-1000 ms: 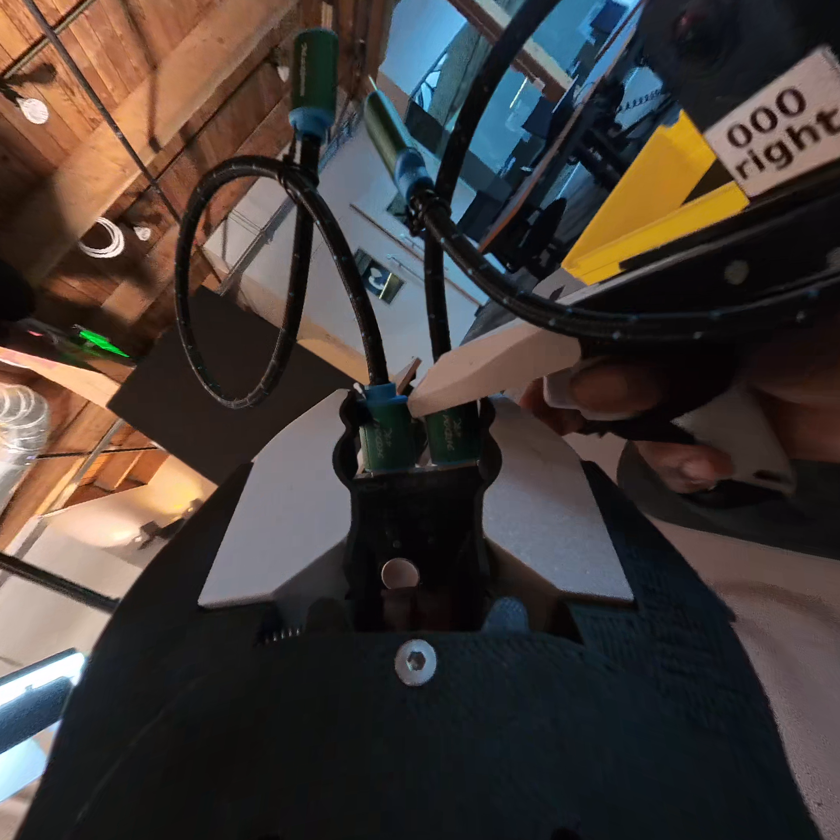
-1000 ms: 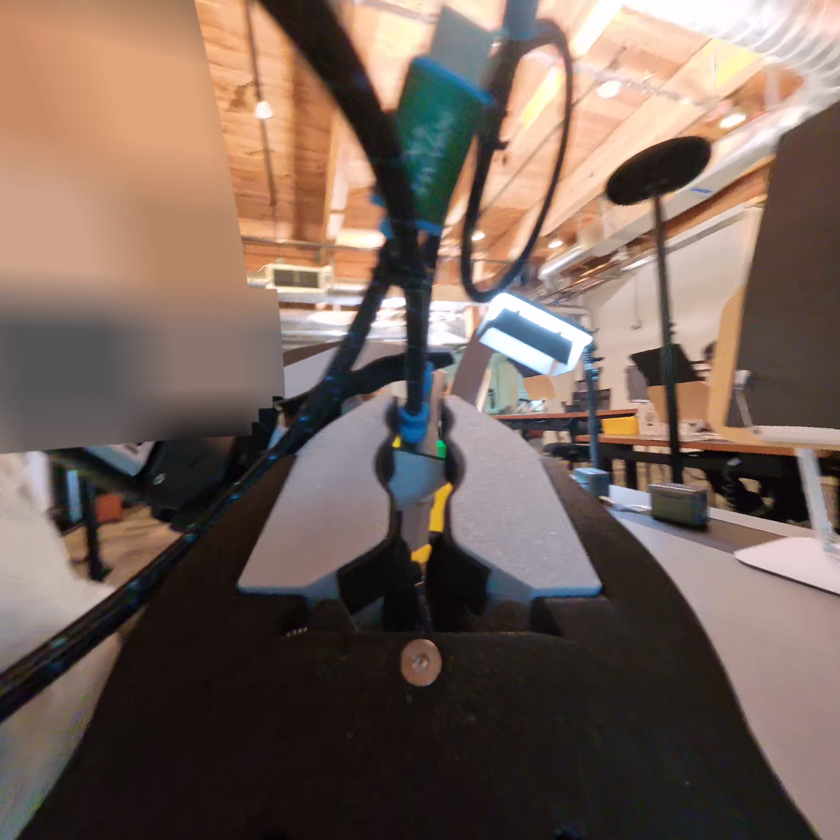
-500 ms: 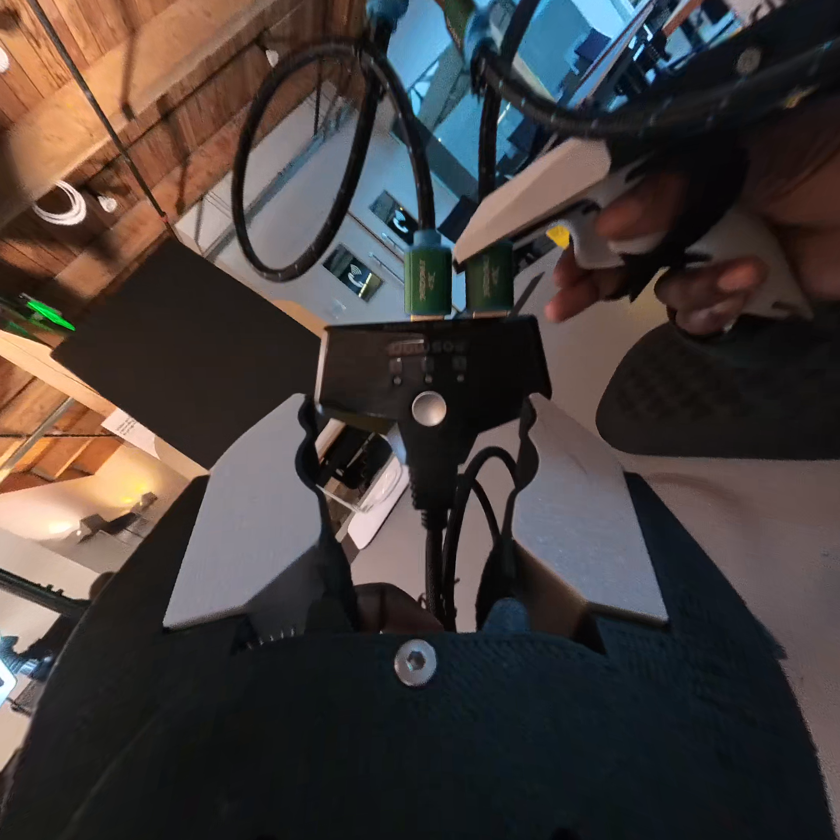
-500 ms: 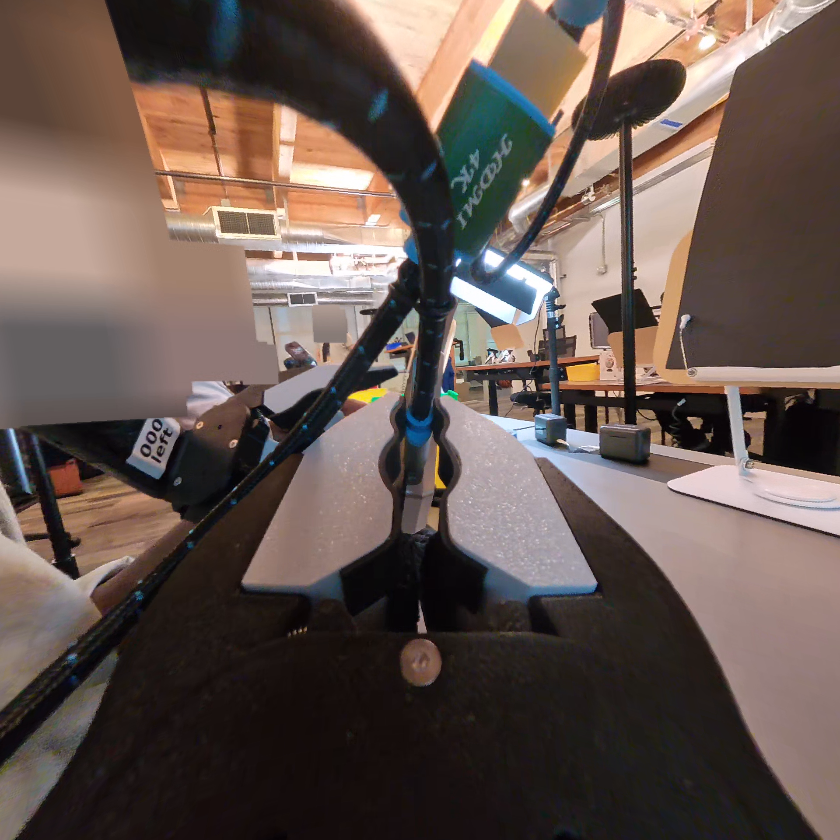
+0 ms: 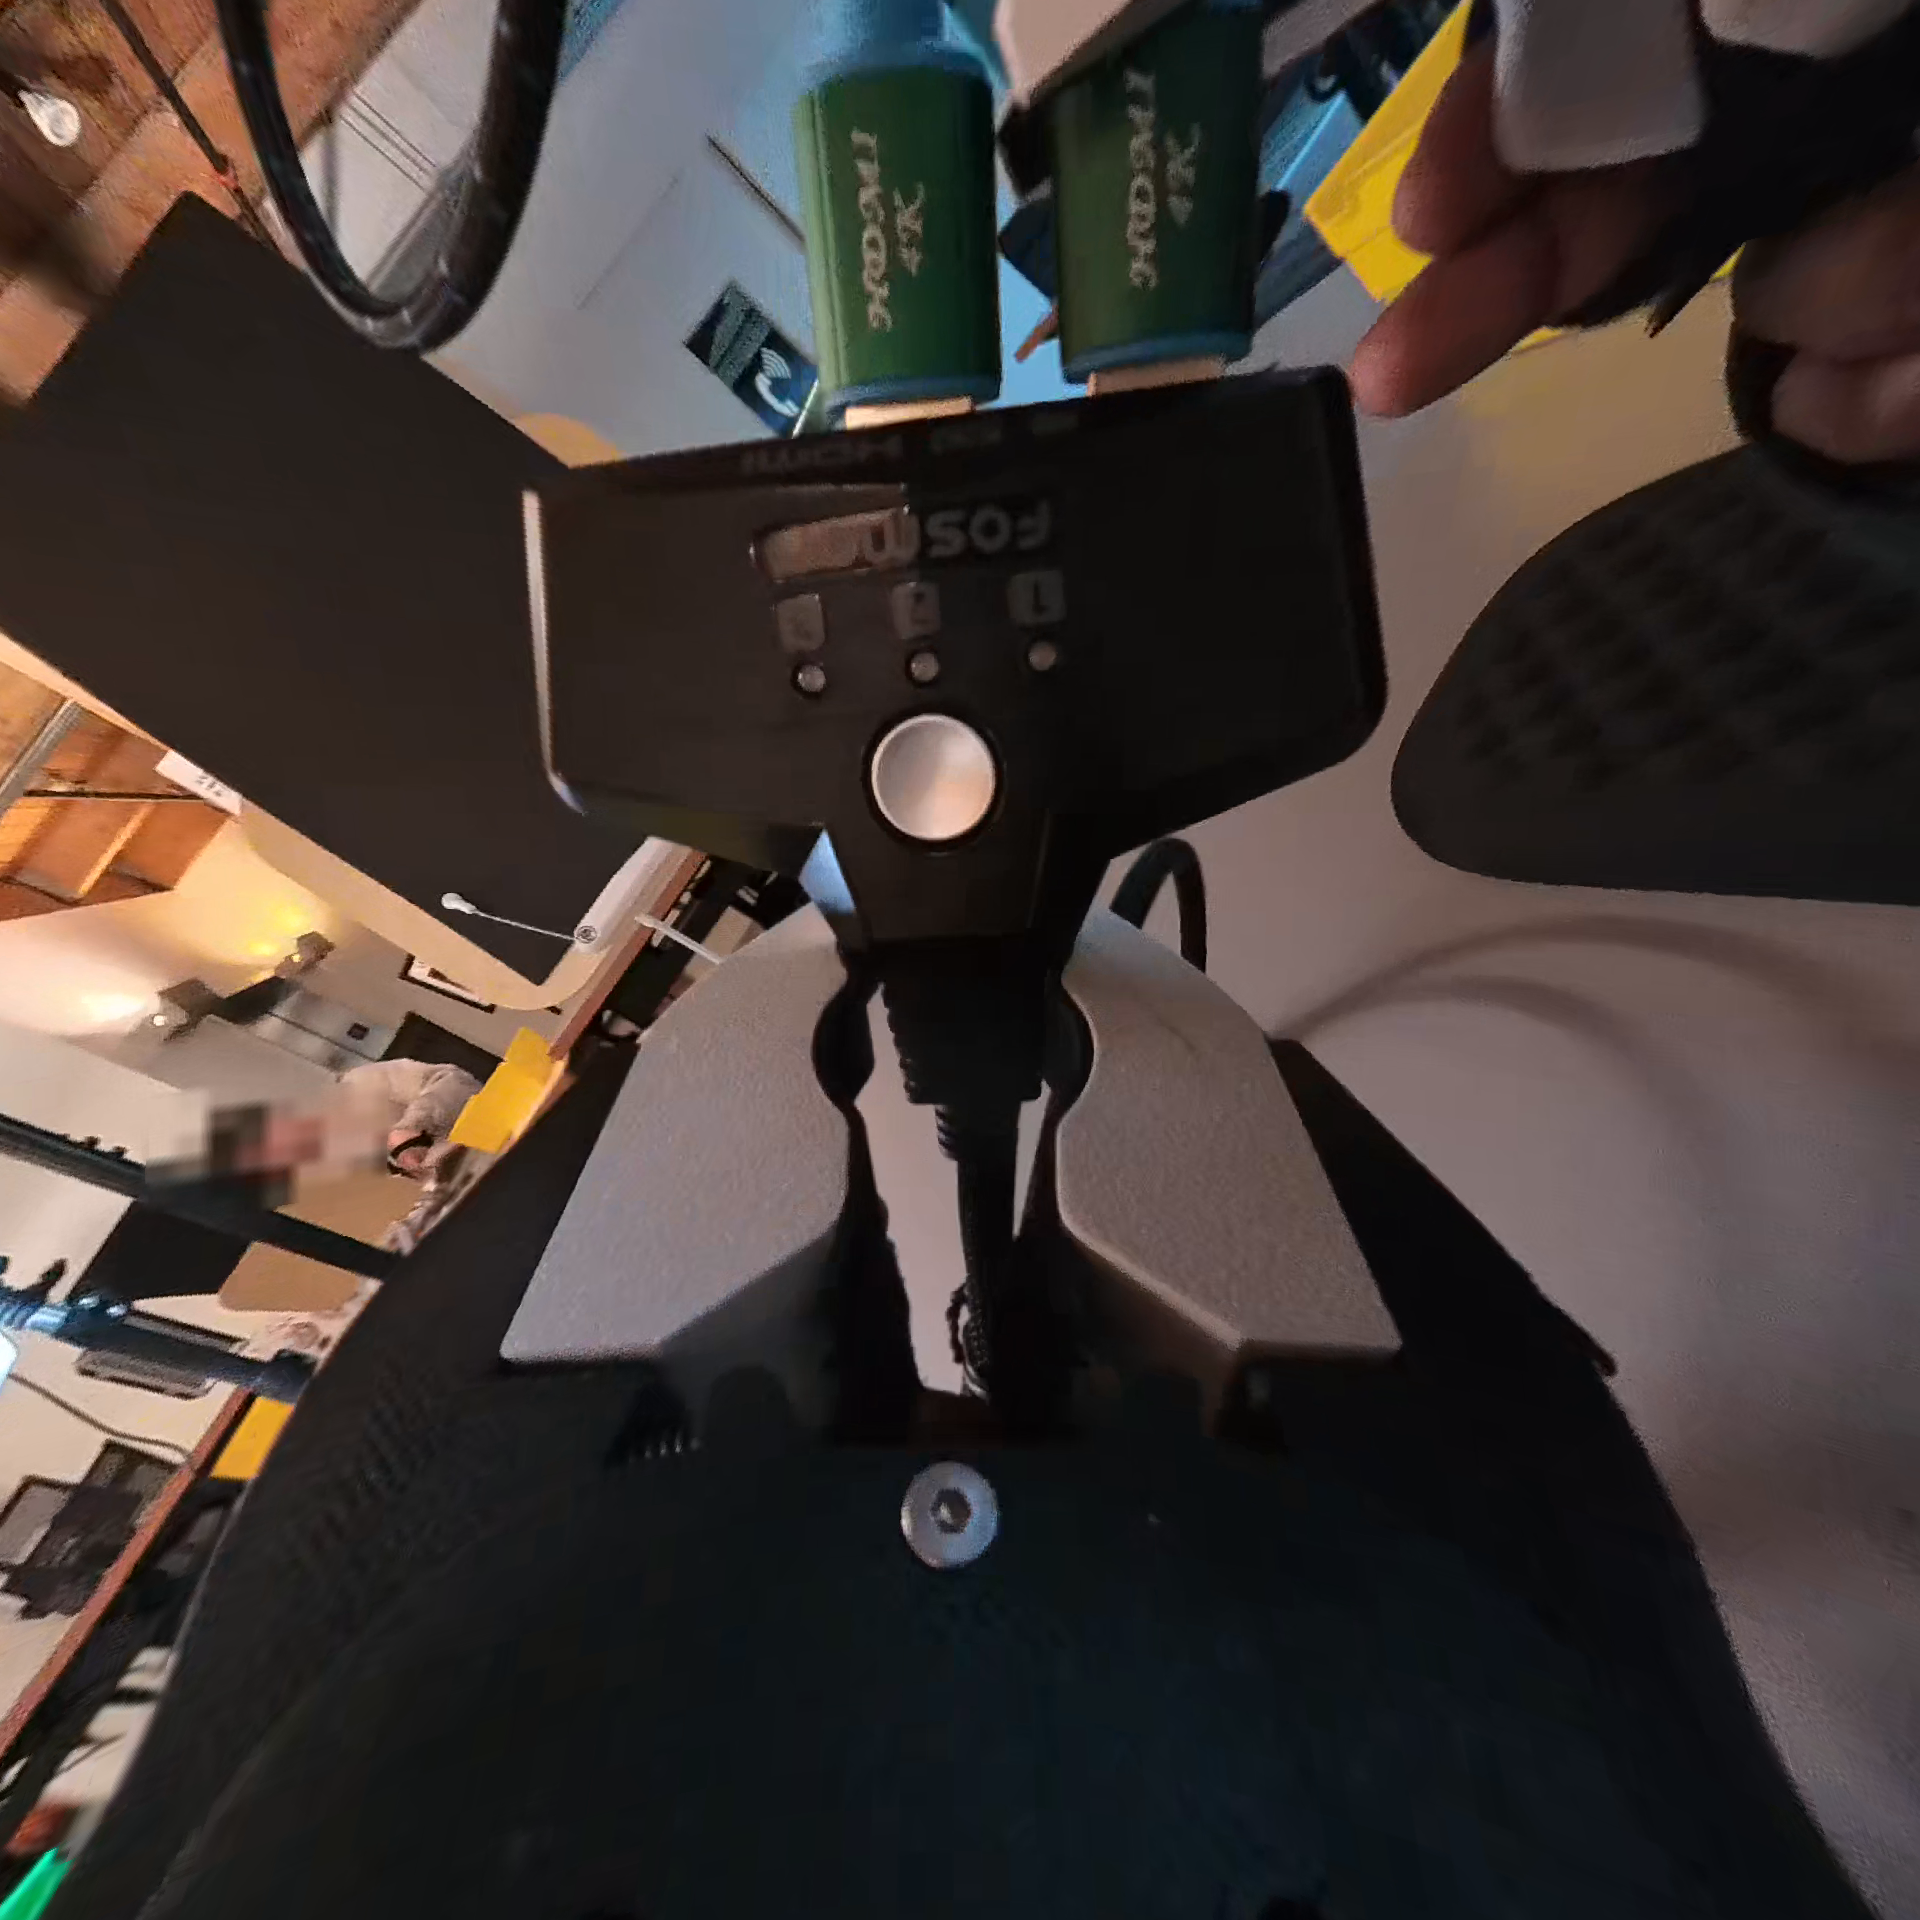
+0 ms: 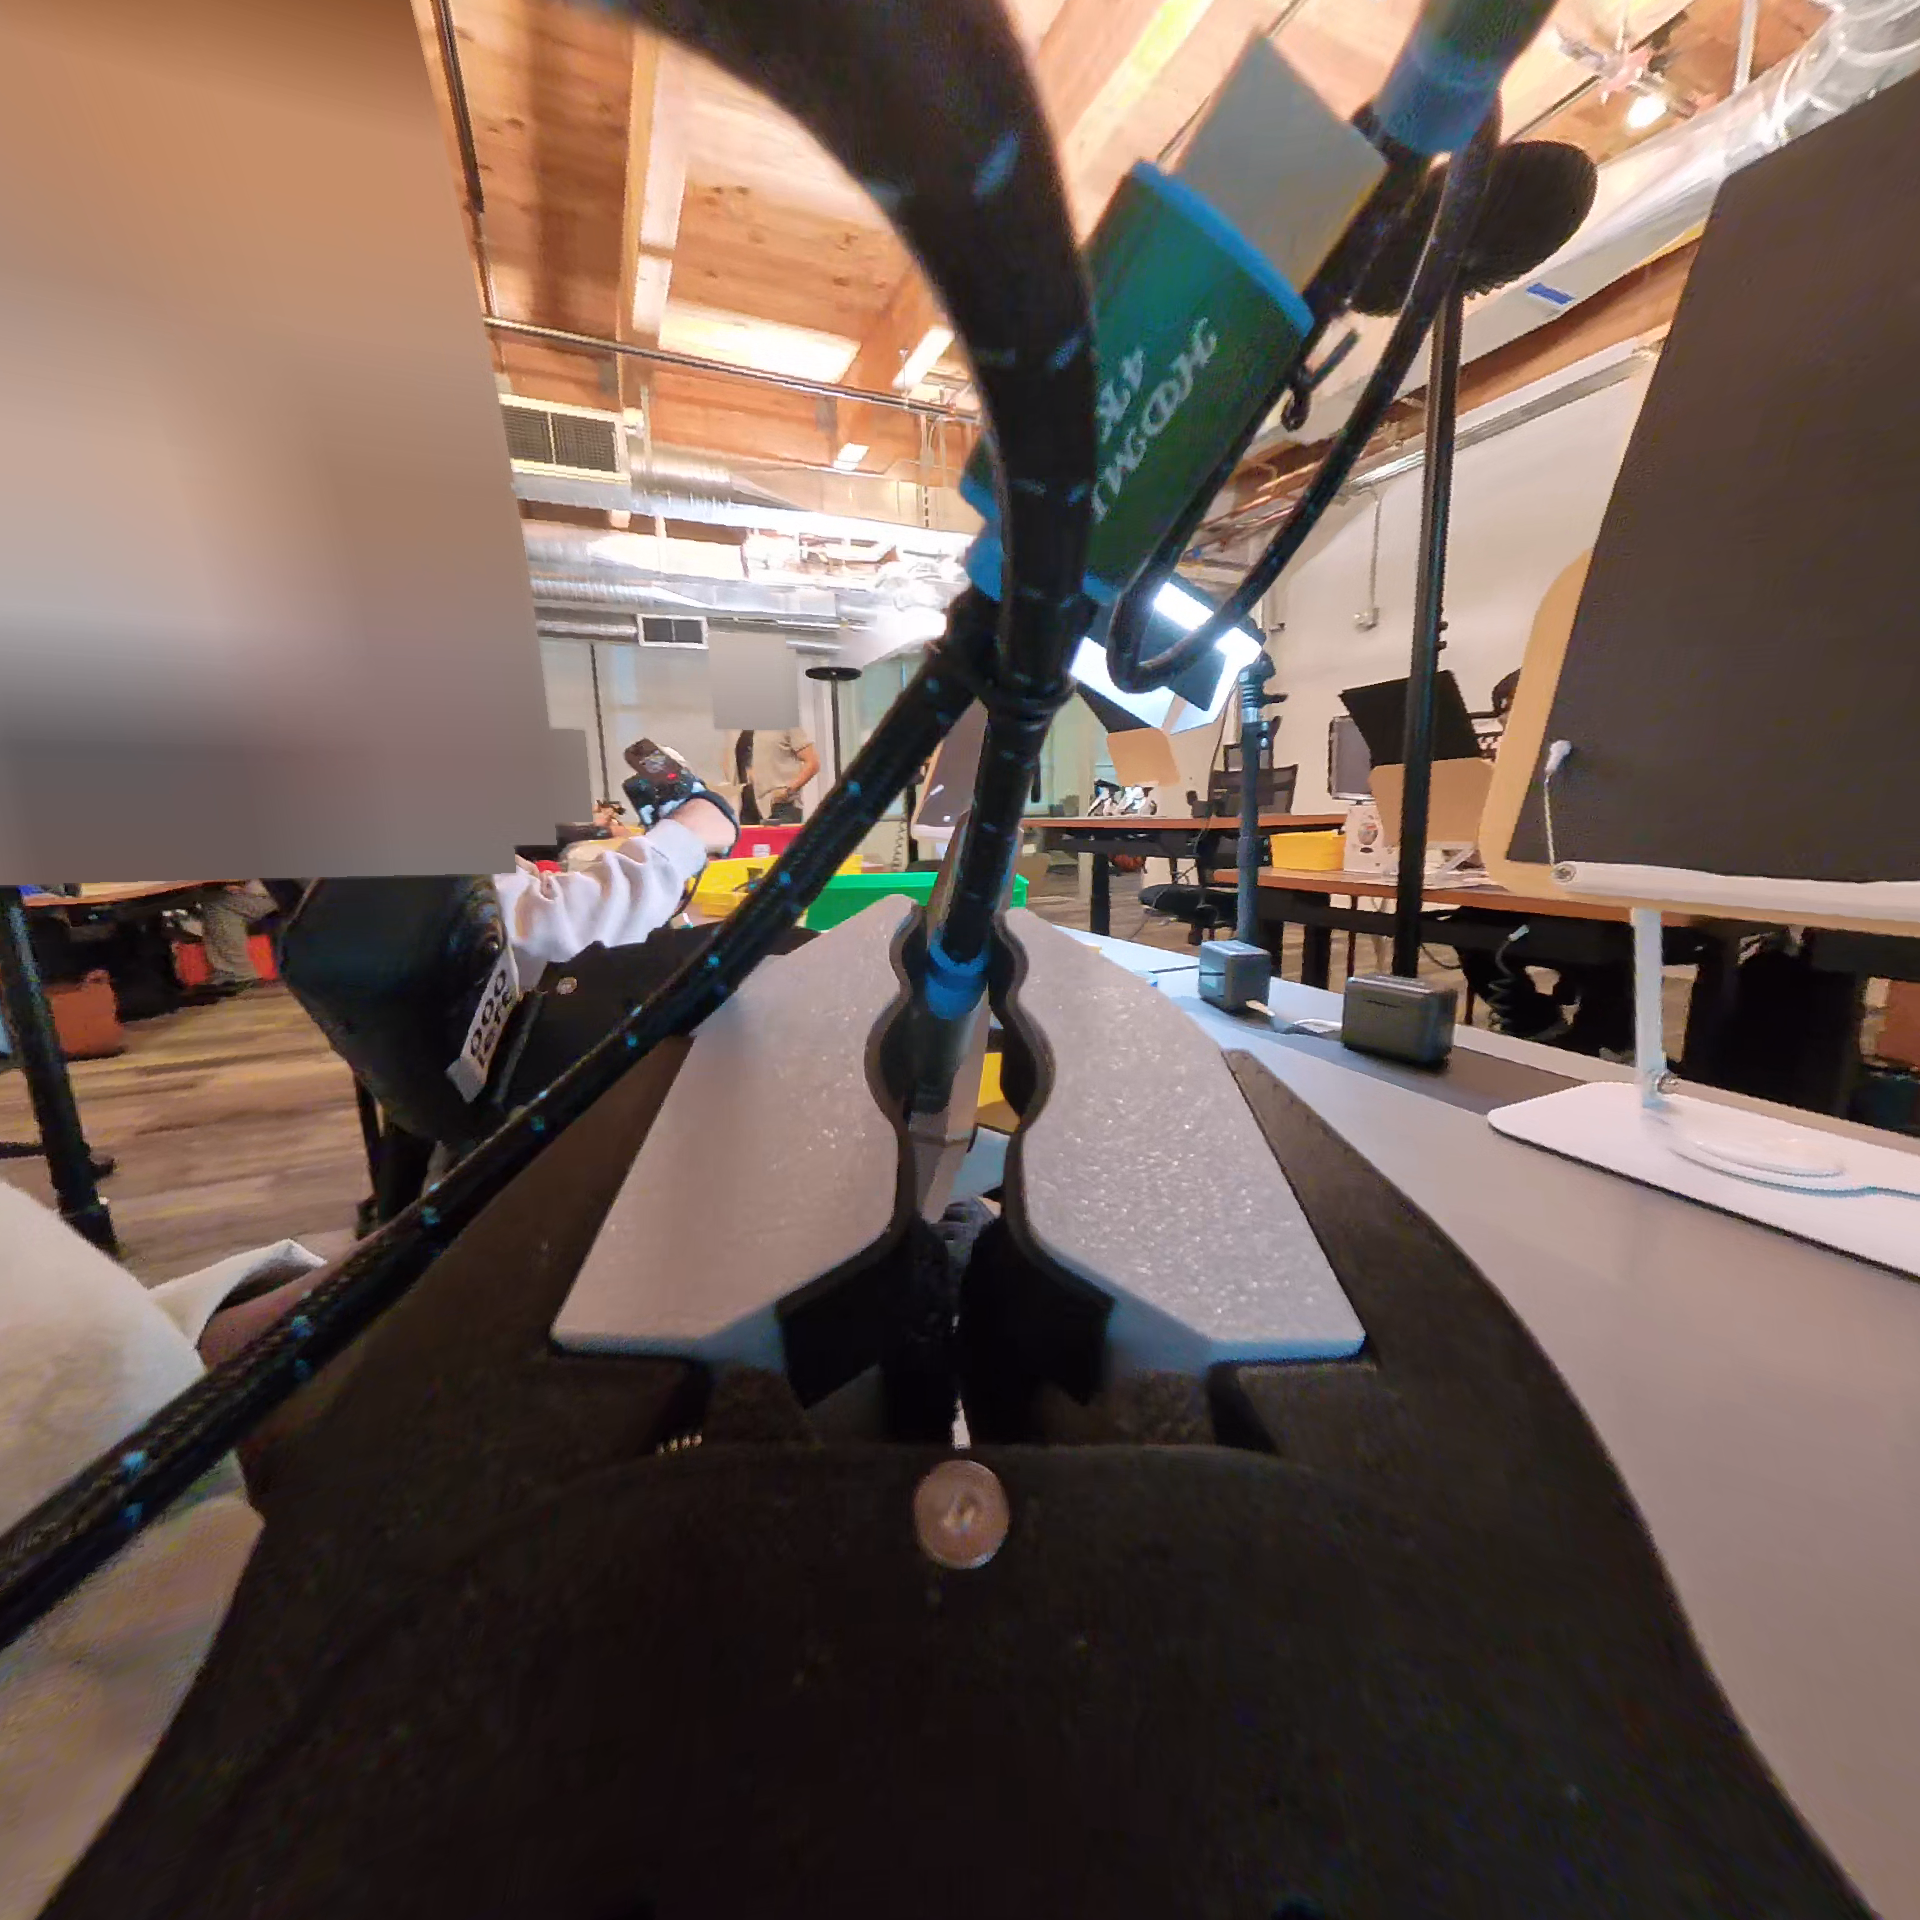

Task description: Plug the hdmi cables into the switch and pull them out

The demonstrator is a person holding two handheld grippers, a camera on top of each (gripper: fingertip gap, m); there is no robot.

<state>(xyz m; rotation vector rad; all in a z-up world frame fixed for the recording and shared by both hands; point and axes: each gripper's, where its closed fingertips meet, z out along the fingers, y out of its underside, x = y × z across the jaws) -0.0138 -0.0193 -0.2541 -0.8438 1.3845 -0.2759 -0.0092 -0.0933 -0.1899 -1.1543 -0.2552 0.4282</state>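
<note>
Switch (image 5: 956, 623) now looms closer; left gripper (image 5: 951, 1029) pinches its tail, right gripper (image 6: 951, 997) pinches a green plug (image 5: 1148, 208) — grey desk (image 6: 1662, 1351), timber ceiling (image 6: 748, 239).

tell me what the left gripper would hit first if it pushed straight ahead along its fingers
The left gripper is shut on the tail of the black switch, so the switch body leads; beyond it come the two green plugs seated in its far edge.

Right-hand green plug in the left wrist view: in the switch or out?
In. The right-hand green plug meets the switch edge, only a metal sliver showing.
</note>
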